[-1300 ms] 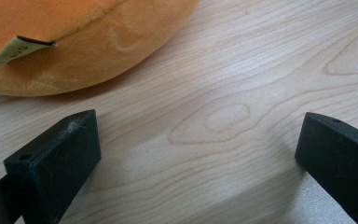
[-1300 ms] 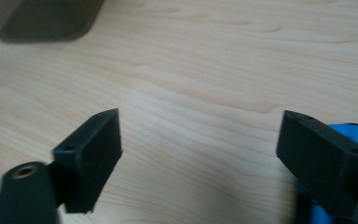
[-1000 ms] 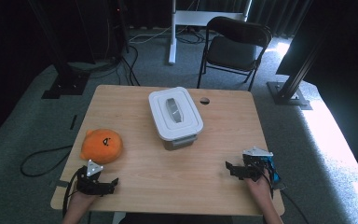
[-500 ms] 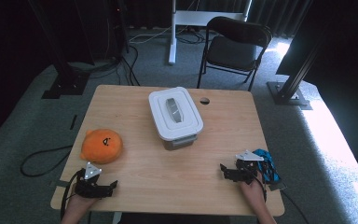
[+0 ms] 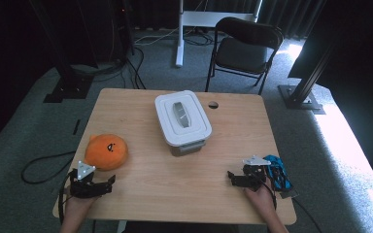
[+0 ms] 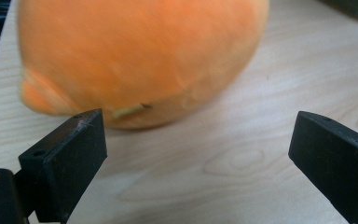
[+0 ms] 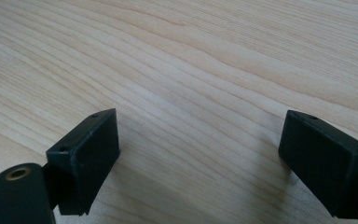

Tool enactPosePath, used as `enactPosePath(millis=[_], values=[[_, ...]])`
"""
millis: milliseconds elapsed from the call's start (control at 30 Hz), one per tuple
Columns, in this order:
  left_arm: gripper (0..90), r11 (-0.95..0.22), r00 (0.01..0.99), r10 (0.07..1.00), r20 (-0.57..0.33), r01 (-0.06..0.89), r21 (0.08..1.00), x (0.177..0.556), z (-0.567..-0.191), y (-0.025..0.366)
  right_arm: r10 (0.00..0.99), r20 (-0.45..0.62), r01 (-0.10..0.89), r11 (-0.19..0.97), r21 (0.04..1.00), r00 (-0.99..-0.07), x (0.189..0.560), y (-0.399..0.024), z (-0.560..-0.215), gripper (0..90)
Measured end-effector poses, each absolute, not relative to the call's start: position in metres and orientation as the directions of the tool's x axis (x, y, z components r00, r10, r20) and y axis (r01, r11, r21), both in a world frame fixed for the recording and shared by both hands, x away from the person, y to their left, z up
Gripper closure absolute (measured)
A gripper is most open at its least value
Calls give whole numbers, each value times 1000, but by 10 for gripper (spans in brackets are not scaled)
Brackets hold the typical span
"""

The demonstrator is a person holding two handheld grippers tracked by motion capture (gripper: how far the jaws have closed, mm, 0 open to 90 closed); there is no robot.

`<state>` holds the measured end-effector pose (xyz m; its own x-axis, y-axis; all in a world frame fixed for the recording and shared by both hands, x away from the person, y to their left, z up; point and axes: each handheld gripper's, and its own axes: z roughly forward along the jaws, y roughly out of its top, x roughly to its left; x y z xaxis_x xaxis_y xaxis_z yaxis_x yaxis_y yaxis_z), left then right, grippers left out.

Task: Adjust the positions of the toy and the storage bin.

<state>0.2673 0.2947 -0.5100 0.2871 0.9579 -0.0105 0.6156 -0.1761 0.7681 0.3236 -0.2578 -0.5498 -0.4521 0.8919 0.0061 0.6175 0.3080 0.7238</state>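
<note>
High view is showing you at the near edge of the bench [image 5: 141,194], with the orange plush toy [image 5: 106,151] sitting well to the left of the white lidded box [image 5: 183,123], which serves here as the landmark at mid-bench. Your left tongs [image 5: 110,180] are hovering just on the near side of the toy, far left of the box, and the left gripper view is showing the jaws standing wide with nothing between them but bare wood, the toy [image 6: 140,56] lying just ahead and slightly to one side, not yet touched. Your right tongs [image 5: 230,175] are resting to the near right of the box, jaws likewise spread wide and holding nothing, pointing at plain bench [image 7: 214,70]. You seem to be lining up the approach to pick up the toy. The next move is calling for easing the left tongs forward until the soft body sits between the jaws, then closing gently.
</note>
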Motion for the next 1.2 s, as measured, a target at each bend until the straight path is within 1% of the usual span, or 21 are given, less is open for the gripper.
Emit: enactPosePath(millis=[200,333,367,400,467,600,700,800,833,933,1100,1133,1200], values=[[58,-178,258,966,19,610,772,274,-504,316,893,6,618,306,724,-449,324,-258,-550,118],[74,-156,240,971,-3,641,751,280,-507,341,894,6,618,306,724,-449,324,-258,-550,119],[78,-158,252,968,-13,644,749,281,-508,348,894,6,618,306,724,-449,324,-258,-550,119],[144,-158,252,968,-13,644,749,281,-508,348,894,6,618,306,724,-449,324,-258,-550,119],[150,-134,261,964,-51,641,756,285,-509,360,894,6,618,306,724,-449,324,-258,-550,119],[153,-135,284,956,-72,645,752,294,-513,365,893,6,618,306,724,-449,324,-258,-550,119],[153,-149,290,955,-63,650,745,301,-517,366,894,6,618,306,724,-449,324,-258,-550,119],[173,-158,293,955,-54,651,743,302,-520,365,894,5,618,306,724,-449,324,-258,-550,121],[190,-158,297,953,-57,649,744,302,-520,366,897,6,618,300,726,-443,323,-258,-550,135],[265,-177,331,942,-55,630,756,300,-519,366,897,6,618,300,727,-442,323,-258,-550,135],[487,-187,359,931,-60,614,767,297,-517,363,897,6,618,300,727,-442,323,-258,-550,135],[503,-192,359,932,-53,612,767,297,-517,361,897,6,618,300,727,-442,323,-258,-550,135],[570,-190,342,939,-42,615,765,295,-518,358,897,6,618,300,727,-442,323,-258,-550,135]])
